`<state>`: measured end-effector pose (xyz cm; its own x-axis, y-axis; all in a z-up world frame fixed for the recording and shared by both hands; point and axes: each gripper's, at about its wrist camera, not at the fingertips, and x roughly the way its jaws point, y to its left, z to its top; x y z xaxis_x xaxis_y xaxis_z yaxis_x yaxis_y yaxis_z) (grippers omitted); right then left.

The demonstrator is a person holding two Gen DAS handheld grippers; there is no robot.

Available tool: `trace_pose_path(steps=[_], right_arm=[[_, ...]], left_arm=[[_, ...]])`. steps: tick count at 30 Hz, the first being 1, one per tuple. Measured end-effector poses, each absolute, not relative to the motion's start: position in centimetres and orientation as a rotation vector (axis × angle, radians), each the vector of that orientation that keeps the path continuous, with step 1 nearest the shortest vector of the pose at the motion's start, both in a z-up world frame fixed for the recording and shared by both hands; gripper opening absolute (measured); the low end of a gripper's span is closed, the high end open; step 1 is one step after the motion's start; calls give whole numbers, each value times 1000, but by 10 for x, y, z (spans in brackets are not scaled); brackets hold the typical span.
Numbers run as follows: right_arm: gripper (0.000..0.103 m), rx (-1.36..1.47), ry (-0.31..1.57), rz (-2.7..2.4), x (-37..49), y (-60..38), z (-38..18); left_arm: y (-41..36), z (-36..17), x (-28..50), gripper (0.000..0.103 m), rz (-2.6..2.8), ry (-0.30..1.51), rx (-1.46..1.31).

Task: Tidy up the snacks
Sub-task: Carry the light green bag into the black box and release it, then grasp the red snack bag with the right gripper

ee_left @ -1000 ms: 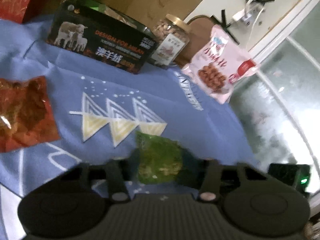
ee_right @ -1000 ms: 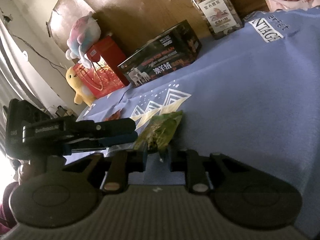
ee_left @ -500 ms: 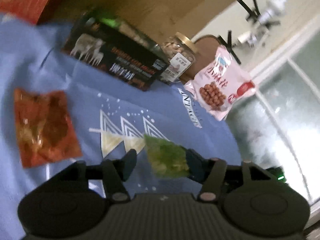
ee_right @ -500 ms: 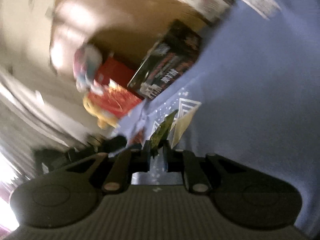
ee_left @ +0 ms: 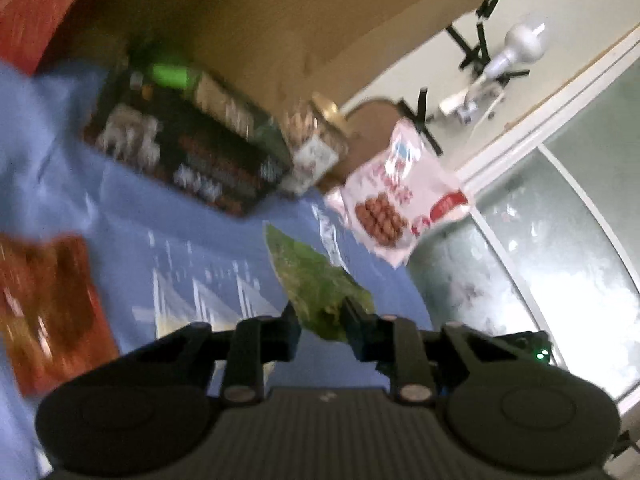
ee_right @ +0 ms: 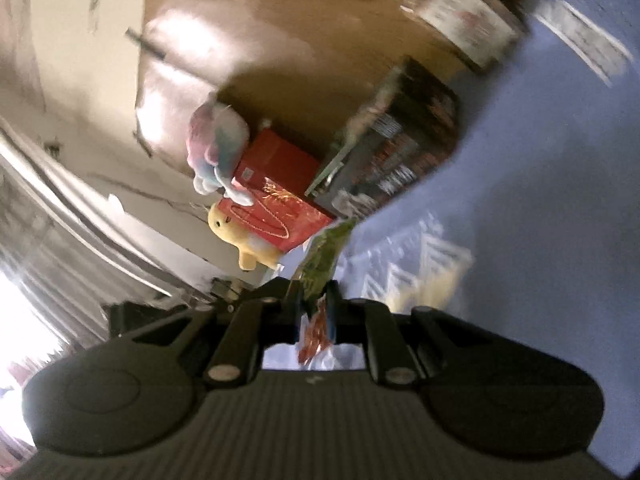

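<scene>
A green snack packet [ee_left: 316, 280] is lifted above the blue cloth [ee_left: 224, 240]. My left gripper [ee_left: 320, 316] has its fingers closed against the packet's lower end. My right gripper [ee_right: 314, 296] is shut on the same green snack packet [ee_right: 324, 254], seen edge-on. A red snack packet [ee_left: 48, 304] lies on the cloth at the left. A pink snack bag [ee_left: 396, 208] leans at the back right. Both views are blurred by motion.
A black box [ee_left: 188, 160] and a gold-lidded nut jar [ee_left: 316, 148] stand at the back against brown cardboard [ee_left: 280, 20]. A red box [ee_right: 276, 200] with plush toys [ee_right: 218, 148] stands at the far left. The cloth's right edge drops off toward the floor.
The green packet lay on the cloth; both grippers closed on it and lifted it, and it now stands tilted up off the cloth. Both cameras swung upward.
</scene>
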<state>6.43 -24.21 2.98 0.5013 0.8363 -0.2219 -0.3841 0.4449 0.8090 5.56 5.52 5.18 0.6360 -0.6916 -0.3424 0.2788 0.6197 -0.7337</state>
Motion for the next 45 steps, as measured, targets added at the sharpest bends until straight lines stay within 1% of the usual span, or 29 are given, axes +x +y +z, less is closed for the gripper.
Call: trace_pose_path(steps=[5, 8, 12, 16, 17, 18, 19, 20, 21, 23, 28, 31, 35, 39, 42, 44, 45], right_arm=[[14, 561, 592, 828, 104, -203, 69], [14, 498, 563, 809, 137, -179, 80], [15, 384, 533, 759, 176, -146, 81], [16, 258, 529, 699, 203, -116, 69], [19, 223, 531, 683, 206, -110, 66], [24, 190, 525, 665, 207, -105, 63], [26, 172, 517, 655, 206, -102, 61], [31, 165, 510, 650, 206, -102, 60], [39, 171, 498, 644, 204, -105, 59], [46, 207, 460, 616, 197, -117, 59], [46, 327, 434, 618, 163, -147, 64], [48, 387, 515, 686, 136, -156, 52], [48, 460, 718, 801, 122, -155, 19], [48, 422, 845, 840, 119, -132, 1], [47, 470, 885, 879, 119, -119, -6], [47, 503, 907, 893, 119, -111, -8], [44, 520, 927, 908, 119, -108, -10]], left_arm=[[75, 86, 87, 24, -537, 576, -617], [88, 99, 116, 24, -484, 546, -591], [99, 102, 157, 26, -388, 546, -533], [100, 93, 189, 27, -304, 581, -469], [99, 90, 194, 29, -279, 600, -446], [99, 86, 195, 31, -264, 609, -430], [98, 85, 193, 34, -248, 607, -416], [98, 84, 191, 42, -235, 598, -406], [99, 85, 186, 45, -221, 583, -402], [104, 89, 176, 50, -204, 547, -407], [124, 103, 142, 51, -198, 483, -448], [133, 96, 104, 51, -205, 502, -455], [144, 61, 58, 51, -213, 620, -483], [151, 28, 21, 51, -209, 701, -566], [157, 12, 7, 51, -215, 708, -649], [159, 3, 5, 49, -213, 702, -698], [159, 0, 5, 47, -223, 696, -713]])
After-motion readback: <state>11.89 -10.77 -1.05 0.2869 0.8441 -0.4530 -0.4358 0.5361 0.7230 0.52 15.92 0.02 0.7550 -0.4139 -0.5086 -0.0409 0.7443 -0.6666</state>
